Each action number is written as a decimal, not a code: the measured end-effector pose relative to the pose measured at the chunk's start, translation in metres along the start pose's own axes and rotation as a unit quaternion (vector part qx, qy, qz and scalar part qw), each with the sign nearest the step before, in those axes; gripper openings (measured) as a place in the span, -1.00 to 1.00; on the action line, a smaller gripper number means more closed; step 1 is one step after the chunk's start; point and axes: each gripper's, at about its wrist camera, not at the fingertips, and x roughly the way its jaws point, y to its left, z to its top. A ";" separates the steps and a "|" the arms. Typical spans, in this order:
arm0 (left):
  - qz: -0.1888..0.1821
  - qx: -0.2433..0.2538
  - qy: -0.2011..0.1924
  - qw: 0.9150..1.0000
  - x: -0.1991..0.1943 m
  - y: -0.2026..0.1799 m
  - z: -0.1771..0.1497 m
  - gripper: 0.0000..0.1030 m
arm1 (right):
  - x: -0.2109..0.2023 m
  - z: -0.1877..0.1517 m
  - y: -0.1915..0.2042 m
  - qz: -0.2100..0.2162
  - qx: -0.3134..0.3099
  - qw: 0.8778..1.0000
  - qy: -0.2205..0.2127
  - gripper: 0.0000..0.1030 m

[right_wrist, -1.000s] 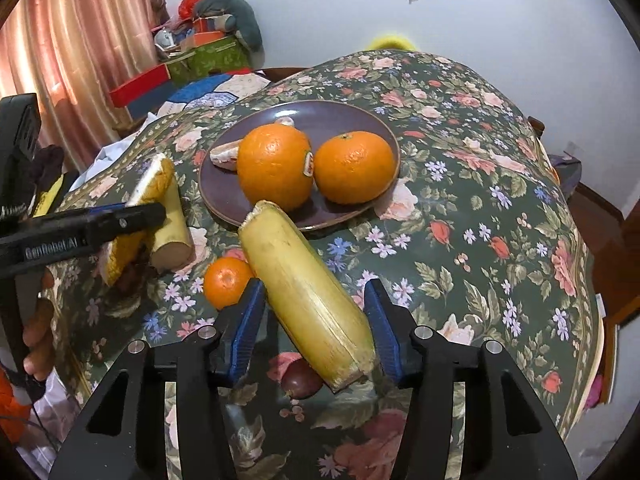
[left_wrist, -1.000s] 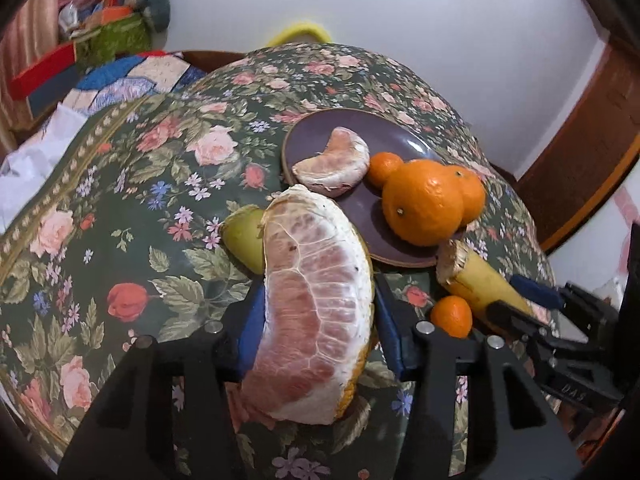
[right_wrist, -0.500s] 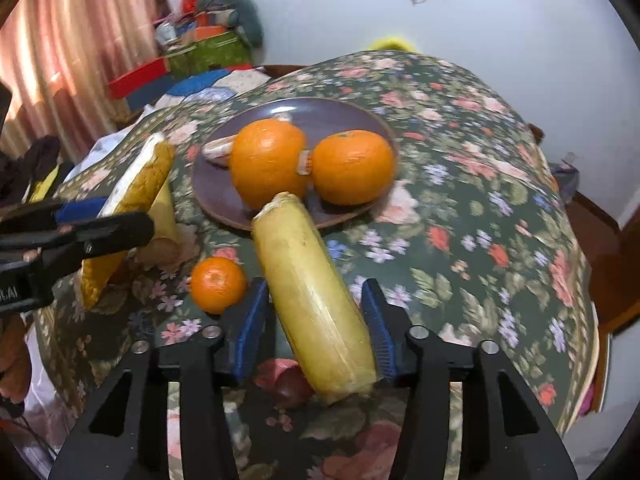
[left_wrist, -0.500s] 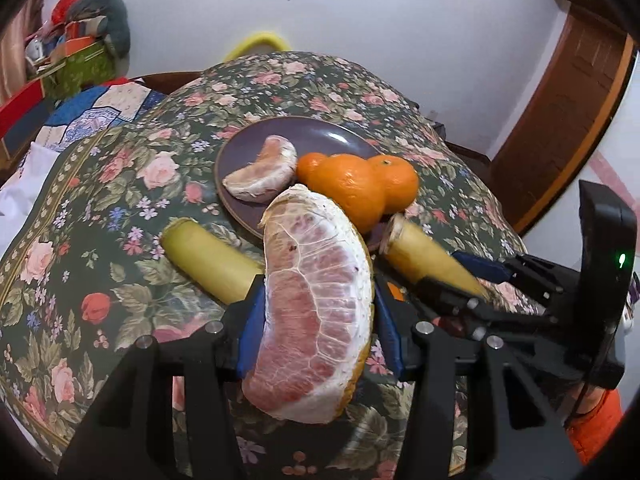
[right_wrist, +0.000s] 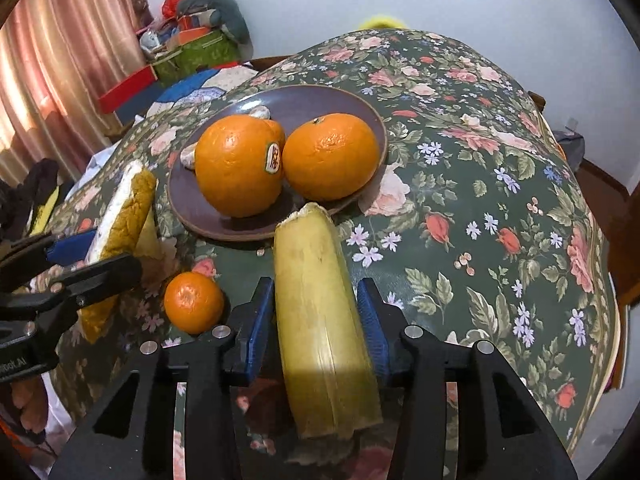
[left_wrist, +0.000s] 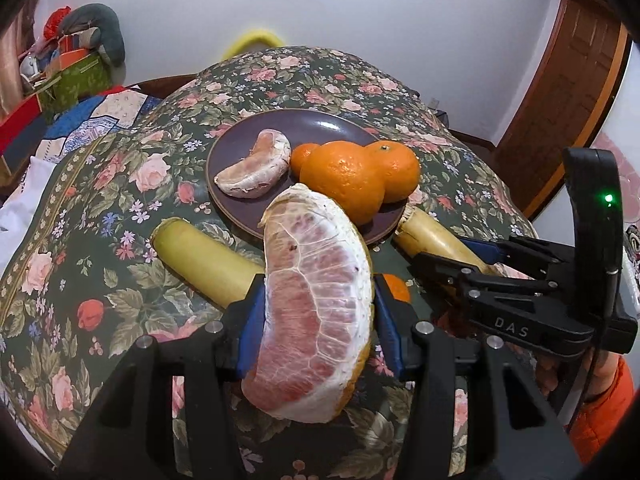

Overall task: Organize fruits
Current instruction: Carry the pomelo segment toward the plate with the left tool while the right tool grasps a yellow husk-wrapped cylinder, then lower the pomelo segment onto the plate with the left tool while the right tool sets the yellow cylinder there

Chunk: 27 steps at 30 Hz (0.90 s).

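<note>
My left gripper is shut on a big peeled pomelo wedge, held above the floral table just short of the dark plate. On the plate lie a smaller pomelo segment, two large oranges and a small one. My right gripper is shut on a yellow sugarcane piece whose far end touches the plate's near rim. A second cane piece lies left of the wedge. A small mandarin sits on the cloth between the two grippers.
The round table's cloth drops off at the right and near edges. Boxes and bedding are piled behind at the left beside a pink curtain. A wooden door frame stands at the right. An orange sleeve shows behind my right gripper.
The right jaws have narrowed onto the cane piece. My left gripper with the wedge has shifted sideways and rolled, so the plate now lies straight ahead of it.
</note>
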 end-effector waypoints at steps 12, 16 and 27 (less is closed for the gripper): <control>0.012 -0.001 -0.007 1.000 -0.007 0.005 0.011 -0.03 | -0.029 0.005 0.007 0.002 0.016 0.999 -0.052 -0.33; 0.016 -0.006 -0.027 0.999 -0.017 0.009 0.023 -0.03 | -0.048 0.014 0.008 0.004 0.022 0.996 -0.082 -0.34; 0.006 -0.027 -0.068 0.997 -0.029 0.022 0.060 -0.03 | -0.068 0.045 0.011 0.008 0.022 0.991 -0.132 -0.35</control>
